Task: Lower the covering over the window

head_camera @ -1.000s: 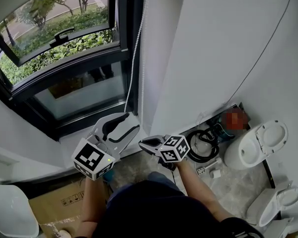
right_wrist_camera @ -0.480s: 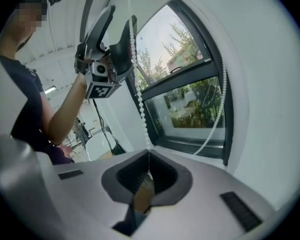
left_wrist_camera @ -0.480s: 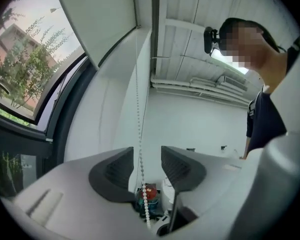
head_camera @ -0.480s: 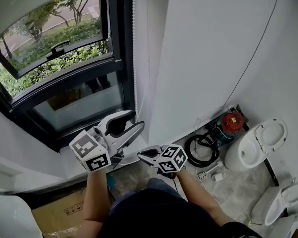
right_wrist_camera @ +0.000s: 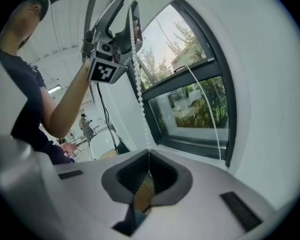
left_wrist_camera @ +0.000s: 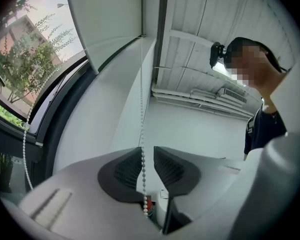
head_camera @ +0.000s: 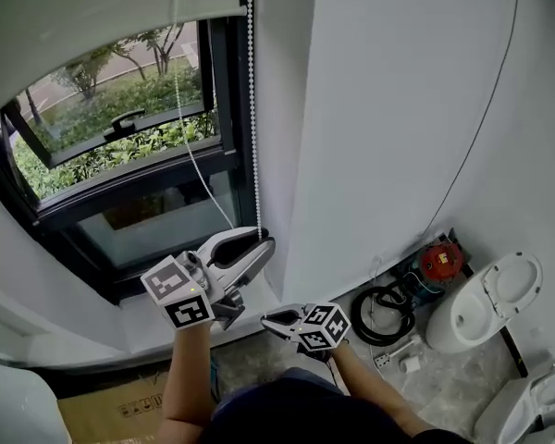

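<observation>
A white roller blind [head_camera: 92, 17] covers the top of the dark-framed window [head_camera: 120, 128]. Its white bead chain [head_camera: 252, 109] hangs down beside the frame, and a second strand slants off to the left. My left gripper [head_camera: 265, 241] is raised to the chain's lower end. In the left gripper view the bead chain [left_wrist_camera: 142, 109] runs between the pads of the left gripper [left_wrist_camera: 147, 151]; the jaws have just been closing, and a gap still shows on the right side. My right gripper [head_camera: 265, 319] sits lower, shut and empty, as the right gripper view [right_wrist_camera: 149, 156] confirms.
A white windowsill [head_camera: 157, 322] lies under the window. On the floor at the right stand a toilet bowl [head_camera: 486, 303], a red tool [head_camera: 441, 259] and a black hose coil [head_camera: 381, 305]. A cardboard box [head_camera: 120, 405] sits at lower left. A thin black cable [head_camera: 481, 137] runs down the wall.
My left gripper has risen and rolled, its jaws narrowing around the bead chain. The head view has tilted up, showing the blind's lower edge. The right gripper has hardly moved.
</observation>
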`<act>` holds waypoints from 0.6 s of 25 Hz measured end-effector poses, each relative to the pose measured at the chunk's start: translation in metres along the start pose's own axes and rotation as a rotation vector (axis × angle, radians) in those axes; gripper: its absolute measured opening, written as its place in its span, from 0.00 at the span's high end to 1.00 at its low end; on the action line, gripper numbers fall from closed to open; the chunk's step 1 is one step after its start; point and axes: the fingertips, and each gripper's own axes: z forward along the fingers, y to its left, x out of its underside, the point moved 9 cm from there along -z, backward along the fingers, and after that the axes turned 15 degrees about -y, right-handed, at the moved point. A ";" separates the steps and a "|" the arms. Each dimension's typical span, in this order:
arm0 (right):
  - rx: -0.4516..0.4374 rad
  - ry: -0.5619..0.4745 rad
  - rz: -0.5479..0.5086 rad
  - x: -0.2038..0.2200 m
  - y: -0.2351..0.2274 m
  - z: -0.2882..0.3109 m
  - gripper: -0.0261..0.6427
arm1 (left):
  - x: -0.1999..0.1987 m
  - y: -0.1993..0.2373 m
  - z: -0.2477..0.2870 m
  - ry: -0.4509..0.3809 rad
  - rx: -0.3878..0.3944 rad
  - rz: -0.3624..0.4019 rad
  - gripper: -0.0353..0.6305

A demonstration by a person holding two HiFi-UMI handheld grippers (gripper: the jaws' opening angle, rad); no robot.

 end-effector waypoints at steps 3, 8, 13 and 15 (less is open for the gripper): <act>-0.024 0.018 -0.001 -0.003 -0.003 -0.001 0.94 | -0.001 0.001 0.005 0.021 -0.029 0.009 0.91; -0.040 0.034 -0.046 -0.007 -0.016 -0.006 0.94 | -0.001 0.001 0.007 0.035 -0.043 0.003 0.91; -0.071 0.106 -0.099 0.007 -0.029 -0.004 0.94 | 0.012 0.002 0.002 0.144 -0.061 0.024 0.91; -0.080 0.113 -0.077 0.017 -0.033 -0.004 0.94 | 0.023 0.005 -0.005 0.129 -0.067 -0.027 0.91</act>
